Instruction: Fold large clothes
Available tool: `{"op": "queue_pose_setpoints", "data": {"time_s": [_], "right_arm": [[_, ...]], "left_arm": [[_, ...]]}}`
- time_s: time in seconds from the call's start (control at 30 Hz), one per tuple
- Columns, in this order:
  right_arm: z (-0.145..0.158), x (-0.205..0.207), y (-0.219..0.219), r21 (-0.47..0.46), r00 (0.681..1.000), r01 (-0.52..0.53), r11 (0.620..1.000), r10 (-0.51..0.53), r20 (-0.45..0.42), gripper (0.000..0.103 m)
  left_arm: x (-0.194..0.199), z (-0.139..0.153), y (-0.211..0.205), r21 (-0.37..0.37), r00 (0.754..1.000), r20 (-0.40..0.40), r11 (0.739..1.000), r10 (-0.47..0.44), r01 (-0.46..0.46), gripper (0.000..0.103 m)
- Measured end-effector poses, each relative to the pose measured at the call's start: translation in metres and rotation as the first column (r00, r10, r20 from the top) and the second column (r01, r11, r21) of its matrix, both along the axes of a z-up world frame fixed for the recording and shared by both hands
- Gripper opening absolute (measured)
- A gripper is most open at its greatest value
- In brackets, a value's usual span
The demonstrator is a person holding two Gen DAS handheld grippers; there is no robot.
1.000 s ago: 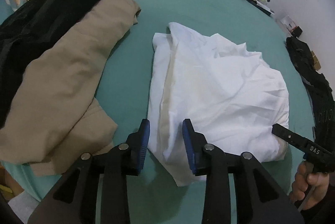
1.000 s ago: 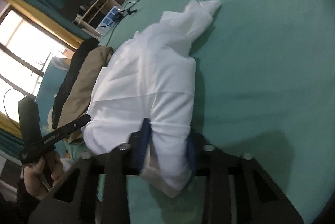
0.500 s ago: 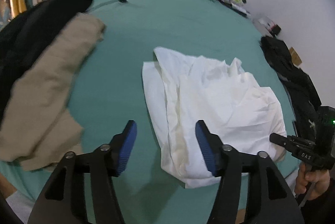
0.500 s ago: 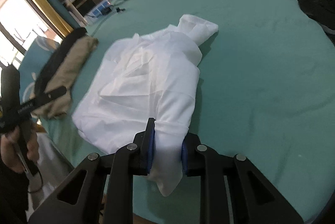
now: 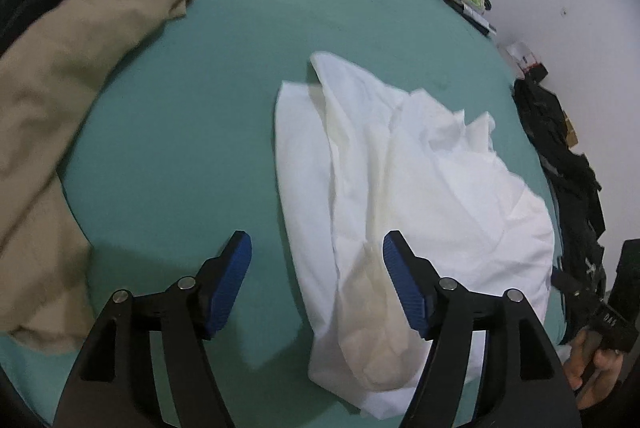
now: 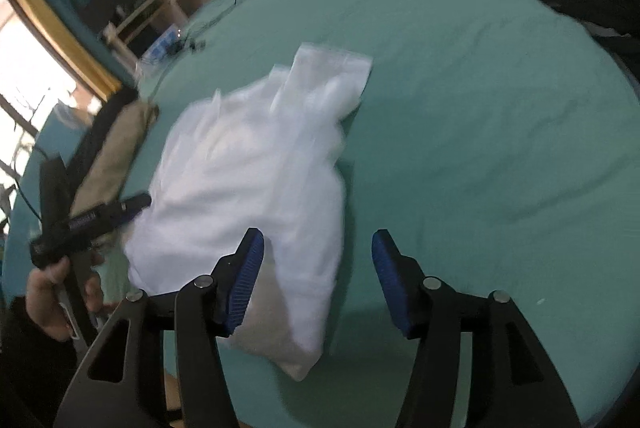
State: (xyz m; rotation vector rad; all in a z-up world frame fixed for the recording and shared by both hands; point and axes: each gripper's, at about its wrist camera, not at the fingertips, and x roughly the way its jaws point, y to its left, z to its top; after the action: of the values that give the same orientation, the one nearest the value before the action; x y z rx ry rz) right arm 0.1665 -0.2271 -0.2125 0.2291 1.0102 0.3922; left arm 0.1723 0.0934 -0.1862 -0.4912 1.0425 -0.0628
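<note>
Right claw (image 6: 316,284) has let go of the white garment (image 6: 256,183).

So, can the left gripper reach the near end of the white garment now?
Probably yes: the left gripper is open, the white garment lies between its fingers, and nothing blocks it.

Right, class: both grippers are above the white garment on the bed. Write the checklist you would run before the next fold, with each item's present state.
1. Left gripper open and empty: ok.
2. Right gripper open, cloth released: ok.
3. White garment lying flat and smooth: not ok, it is rumpled.
4. Garment fully on the green bed: cannot tell, its near end lies at the bed's edge.
5. Beige garment apart from the white one: ok.
</note>
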Motion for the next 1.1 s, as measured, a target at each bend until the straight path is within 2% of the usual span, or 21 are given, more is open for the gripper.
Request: {"op": "queue_pose_setpoints", "data": {"time_s": [0.1,0.17,0.27,0.37,0.53,0.57,0.7,0.77,0.93,1.03,1.1], "right_arm": [[0.004,0.01,-0.008,0.02,0.999,0.014,1.0,-0.015,0.039,0.056],[-0.003,0.022,-0.007,0.002,0.999,0.019,1.0,-0.019,0.03,0.056],[-0.013,0.036,-0.004,0.04,0.999,0.028,0.999,-0.03,0.029,0.056],[-0.021,0.044,0.003,-0.006,0.999,0.022,1.0,-0.022,0.024,0.056],[-0.03,0.045,0.013,-0.067,1.0,-0.012,0.998,0.013,0.012,0.056],[-0.033,0.044,0.015,-0.071,1.0,-0.021,0.997,0.022,0.005,0.056],[-0.031,0.037,0.031,-0.083,0.997,-0.079,0.993,0.081,0.022,0.056],[-0.029,0.036,0.034,-0.109,0.995,-0.092,0.99,0.096,0.026,0.056],[-0.023,0.037,0.021,-0.063,0.997,-0.074,0.995,0.076,0.034,0.056],[-0.022,0.04,0.009,-0.01,0.998,-0.048,0.999,0.048,0.03,0.056],[-0.025,0.043,0.004,0.032,0.999,-0.036,0.999,0.036,0.011,0.056]], "left_arm": [[0.005,0.0,0.009,-0.03,1.0,0.011,0.999,0.018,-0.018,0.072],[0.01,-0.007,0.016,-0.095,1.0,-0.001,0.995,0.026,-0.026,0.072],[0.021,-0.025,0.014,-0.252,0.998,-0.055,0.968,-0.03,0.015,0.072],[0.03,-0.027,0.001,-0.296,0.994,-0.036,0.951,-0.107,0.091,0.072],[0.042,-0.039,-0.021,-0.46,0.985,-0.027,0.877,-0.169,0.137,0.072],[0.043,-0.041,-0.029,-0.456,0.983,-0.031,0.878,-0.178,0.145,0.072],[0.045,-0.033,-0.055,-0.343,0.972,-0.047,0.918,-0.229,0.2,0.072],[0.044,-0.025,-0.056,-0.3,0.969,-0.053,0.929,-0.243,0.217,0.072],[0.042,-0.007,-0.041,-0.149,0.979,-0.028,0.969,-0.203,0.197,0.073],[0.044,-0.014,-0.033,-0.16,0.985,-0.038,0.974,-0.171,0.163,0.077],[0.044,-0.027,-0.023,-0.227,0.986,-0.061,0.964,-0.157,0.14,0.078]]}}
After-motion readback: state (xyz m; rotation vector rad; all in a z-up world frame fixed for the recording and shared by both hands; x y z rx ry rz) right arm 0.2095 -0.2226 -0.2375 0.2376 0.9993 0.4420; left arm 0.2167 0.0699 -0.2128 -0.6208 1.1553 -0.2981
